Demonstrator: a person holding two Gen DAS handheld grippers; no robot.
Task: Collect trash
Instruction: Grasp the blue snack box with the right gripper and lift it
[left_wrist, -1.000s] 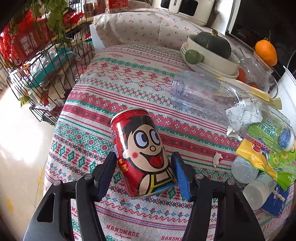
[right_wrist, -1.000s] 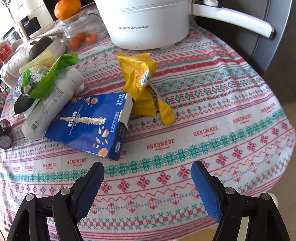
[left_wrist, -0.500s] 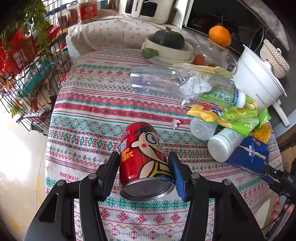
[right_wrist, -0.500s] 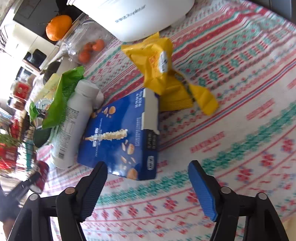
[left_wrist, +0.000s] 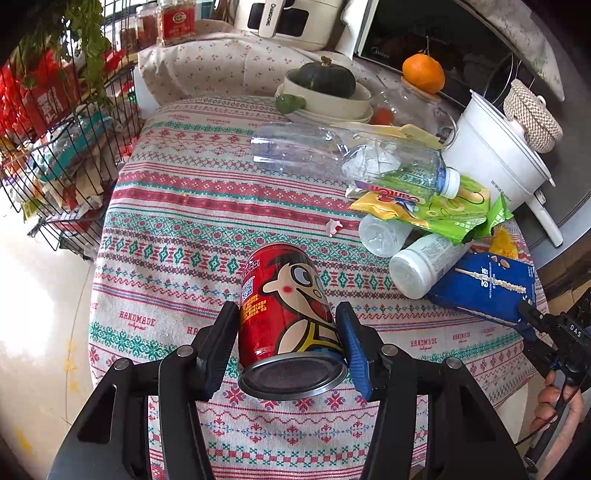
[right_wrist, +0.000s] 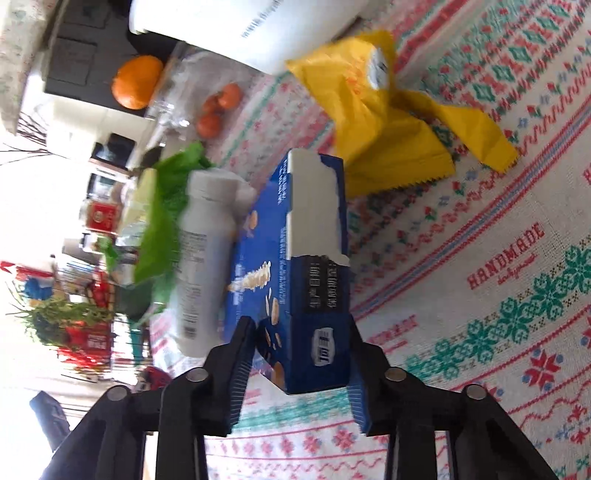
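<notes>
Since the earlier frames the right gripper (right_wrist: 301, 365) has rolled over and come down onto the blue box (right_wrist: 295, 266), which a second ago lay flat well ahead of wide-open jaws; the left gripper (left_wrist: 286, 345) has lifted the red can (left_wrist: 286, 314) off the cloth and tipped it so its base now faces the camera.

The right jaws are closing, with the near end of the box between them; both pads look to be touching or nearly touching its broad faces, though blur keeps me from being sure the grip is firm. The left jaws are clamped on the can's round sides, low on the body, and it hangs above the near part of the patterned tablecloth (left_wrist: 177, 206).

Just left of the box lies a white bottle (right_wrist: 201, 258), leaning against it, with a green wrapper (right_wrist: 162, 206) beyond. A crumpled yellow packet (right_wrist: 373, 110) sits at the far right of the box, near the white cooker (right_wrist: 255, 26). In the left view a clear plastic bottle (left_wrist: 332, 155) lies further back on the table.

The box is probably thin card, torn open at its far end and likely empty: light, but easily crushed, so it is best pinched across the flat faces near the intact end. The can is stiff and smooth, likely to slip if the squeeze slackens.
</notes>
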